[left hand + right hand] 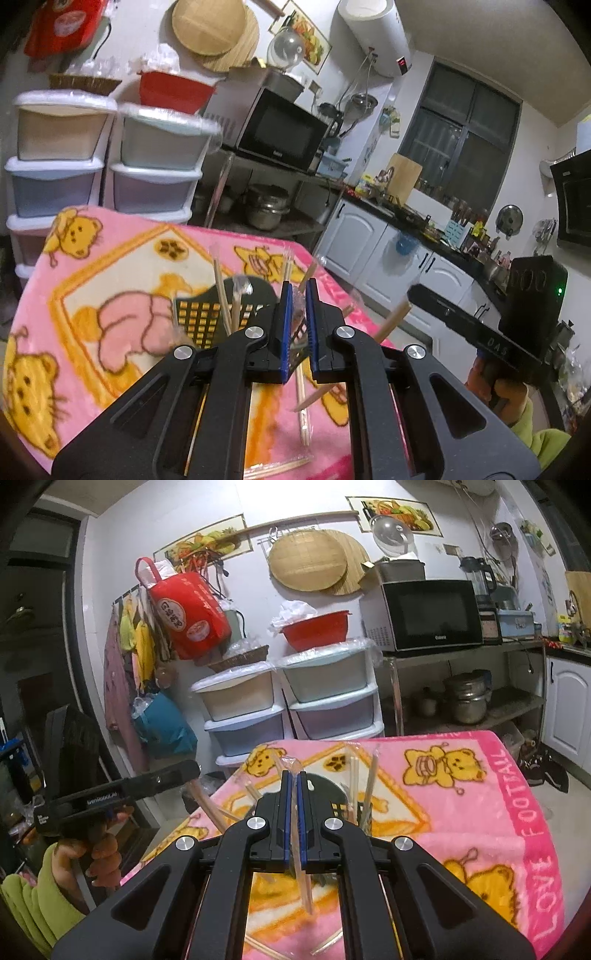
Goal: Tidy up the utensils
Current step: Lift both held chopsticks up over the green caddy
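Worktop [461, 812]: pink bear blanket.
Left tongs [297, 295]: pinching wrapped chopsticks [301, 391].
Right tongs [293, 786]: pinching wrapped pair [301, 878].
Risk: slippery wrappers sliding out, missing black basket [207, 314] at 11 o'clock.

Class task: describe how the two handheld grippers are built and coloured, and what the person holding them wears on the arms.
Both the left gripper and the right gripper are matt black, with flat linkage arms cut by long slots, round silver pivot bolts and blue ribbed pads on the fingers. Seen from the side, each body carries small white lettering; the right one shows a green light. The sleeves are light green.
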The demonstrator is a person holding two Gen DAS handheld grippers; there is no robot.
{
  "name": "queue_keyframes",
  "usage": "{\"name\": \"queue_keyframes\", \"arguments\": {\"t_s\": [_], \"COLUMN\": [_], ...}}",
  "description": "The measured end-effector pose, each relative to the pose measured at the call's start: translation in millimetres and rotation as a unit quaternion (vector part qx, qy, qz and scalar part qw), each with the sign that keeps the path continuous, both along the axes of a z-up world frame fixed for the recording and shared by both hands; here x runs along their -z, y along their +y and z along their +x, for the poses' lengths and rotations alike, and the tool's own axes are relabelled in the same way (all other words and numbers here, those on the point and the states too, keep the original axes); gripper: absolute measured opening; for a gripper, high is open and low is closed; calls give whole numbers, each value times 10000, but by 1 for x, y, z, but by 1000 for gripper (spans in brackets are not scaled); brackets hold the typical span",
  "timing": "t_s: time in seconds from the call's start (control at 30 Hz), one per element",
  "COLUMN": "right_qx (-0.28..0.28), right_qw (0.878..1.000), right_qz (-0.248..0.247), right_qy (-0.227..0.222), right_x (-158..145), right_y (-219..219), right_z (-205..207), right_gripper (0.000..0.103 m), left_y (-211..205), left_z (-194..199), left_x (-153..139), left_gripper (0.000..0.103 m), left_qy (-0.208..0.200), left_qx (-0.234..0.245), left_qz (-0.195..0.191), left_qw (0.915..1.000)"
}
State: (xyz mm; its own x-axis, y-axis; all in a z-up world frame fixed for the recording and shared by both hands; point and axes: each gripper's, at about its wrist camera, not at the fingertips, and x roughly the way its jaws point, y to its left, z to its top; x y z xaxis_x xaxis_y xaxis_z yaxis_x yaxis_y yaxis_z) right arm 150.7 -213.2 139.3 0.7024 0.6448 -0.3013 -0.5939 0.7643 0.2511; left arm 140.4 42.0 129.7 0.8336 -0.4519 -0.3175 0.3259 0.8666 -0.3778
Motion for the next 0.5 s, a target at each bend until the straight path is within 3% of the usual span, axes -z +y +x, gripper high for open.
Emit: {"name": "queue_keyframes", "arguments": {"t_s": [0.5], "right_qx": [-10], "right_qw": [9989], "right_qz": [76], "right_qy": [-468], "right_x": [-32], "right_y": [13], "right_z": [-10], "right_gripper": [3], "left_y": [0], "left_z": [-2], "left_x": [-55], "left_gripper": [5], "left_qy": [-666], "left_qx": [-35], "left_qz": [-39], "left_qw": [9978]}}
